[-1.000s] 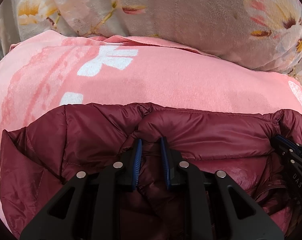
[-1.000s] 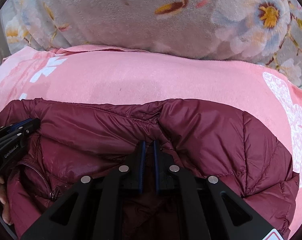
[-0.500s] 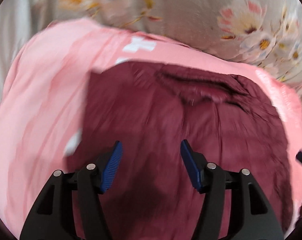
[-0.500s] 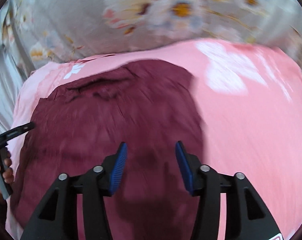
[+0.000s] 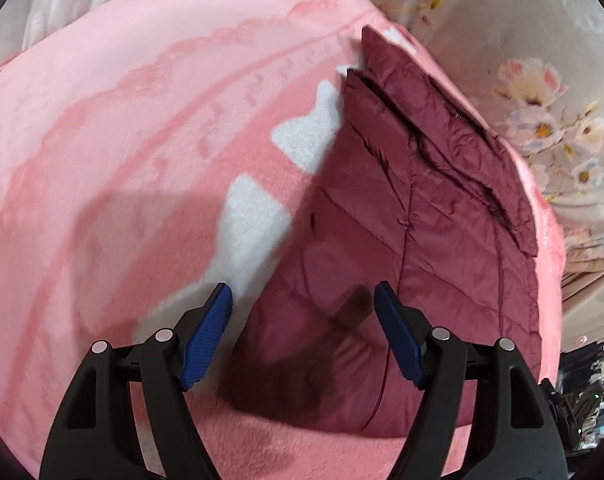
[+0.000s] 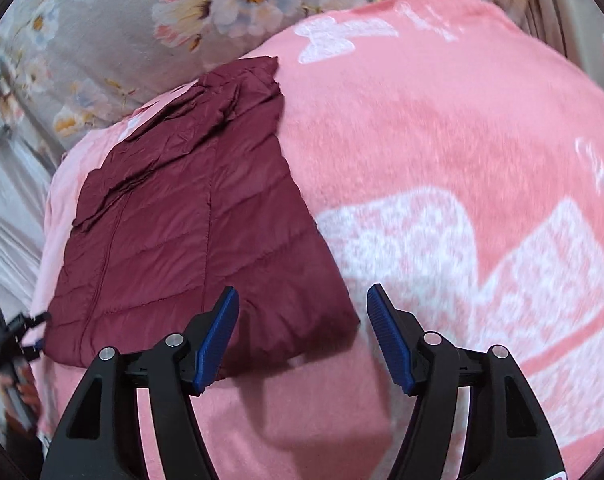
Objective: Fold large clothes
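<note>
So a second ago I had both sets of fingers pinched on the top edge of the maroon puffer jacket [image 5: 414, 240], carrying it toward the far side of the pink blanket [image 5: 121, 140]. Now both have let go. The left gripper [image 5: 304, 334] has its fingers spread wide with nothing between them, hovering over the jacket's near left corner. The right gripper [image 6: 302, 332] is the same, fingers well apart and empty, above the near right corner.

Both have also pulled back and up, and each has swung outward, so the left view now looks along the jacket's left edge and the right view along its right edge.

The jacket [image 6: 189, 220] is lying flat on the blanket [image 6: 442, 160] as a tidy rectangle, quilted panels facing up. There's a doubled-over layer along the far edge, close to the floral bedding [image 6: 113, 40] behind it. It looks like the collar end tucked under there, but I can't say for sure.

My read: the fold landed and stayed put, with no spring-back that I can see. Puffer fabric is slippery and airy, so it could creep open. It's still a fairly big rectangle, so I'd guess either one more fold or a quick press to flatten it. The edges look reasonably square from both views.
</note>
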The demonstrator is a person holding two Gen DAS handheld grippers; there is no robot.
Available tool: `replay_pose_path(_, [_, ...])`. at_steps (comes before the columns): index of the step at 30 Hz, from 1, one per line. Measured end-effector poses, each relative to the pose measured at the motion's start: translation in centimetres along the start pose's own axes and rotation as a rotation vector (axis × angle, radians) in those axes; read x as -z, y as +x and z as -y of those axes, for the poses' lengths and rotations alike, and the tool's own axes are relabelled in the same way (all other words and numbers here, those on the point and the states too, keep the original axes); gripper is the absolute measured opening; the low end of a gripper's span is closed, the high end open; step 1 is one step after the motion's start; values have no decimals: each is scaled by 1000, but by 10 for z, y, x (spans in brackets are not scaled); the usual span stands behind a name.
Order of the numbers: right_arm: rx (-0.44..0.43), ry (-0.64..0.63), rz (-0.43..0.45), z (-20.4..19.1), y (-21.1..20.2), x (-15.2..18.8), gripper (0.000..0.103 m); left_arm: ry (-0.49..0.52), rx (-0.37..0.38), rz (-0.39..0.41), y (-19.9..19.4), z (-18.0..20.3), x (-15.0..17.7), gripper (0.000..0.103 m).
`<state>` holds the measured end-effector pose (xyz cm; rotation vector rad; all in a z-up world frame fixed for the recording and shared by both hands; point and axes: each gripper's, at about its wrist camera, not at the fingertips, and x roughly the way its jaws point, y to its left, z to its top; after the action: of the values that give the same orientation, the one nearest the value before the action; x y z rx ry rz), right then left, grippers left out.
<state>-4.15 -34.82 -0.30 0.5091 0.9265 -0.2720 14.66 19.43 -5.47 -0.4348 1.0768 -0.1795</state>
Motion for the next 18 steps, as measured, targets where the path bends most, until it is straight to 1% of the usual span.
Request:
replay_pose_path(2, [-5, 32, -8, -1, 4, 4, 65, 3, -3, 0, -3, 5, 5, 71])
replay_pose_path(4, [-49, 66, -20, -3, 9, 7, 63, -1, 19, -13, -3, 11, 10, 68])
replay_pose_path(5, [-58, 78, -23, -4, 10, 8, 60, 2, 29, -18, -2, 15, 12, 61])
replay_pose_path(6, [-55, 82, -26, -7, 11, 9, 47, 9, 28, -20, -3, 18, 13, 51])
replay_pose_path(7, [-50, 77, -30, -10, 11, 10, 27, 20, 20, -17, -4, 22, 15, 45])
replay_pose_path(8, [-53, 75, -28, -11, 10, 10, 18, 31, 8, -19, -4, 25, 16, 26])
replay_pose_path(9, [-64, 77, -16, -12, 7, 10, 8, 35, 4, -18, -5, 25, 17, 17])
replay_pose_path(10, [-77, 77, 1, -13, 2, 10, 5, 40, 11, -12, -9, 26, 18, 14])
replay_pose_path(11, [-99, 71, 35, -15, -8, 11, 4, 41, 19, -7, -13, 25, 19, 9])
replay_pose_path(12, [-109, 63, 52, -17, -15, 13, 3, 44, 30, -2, -19, 26, 20, 7])
replay_pose_path(15, [-143, 34, 93, -25, -42, 14, 3, 43, 78, 26, -43, 27, 20, 5])
replay_pose_path(18, [-176, -21, 145, -36, -78, 13, 2, 53, 127, 81, -81, 31, 21, 4])
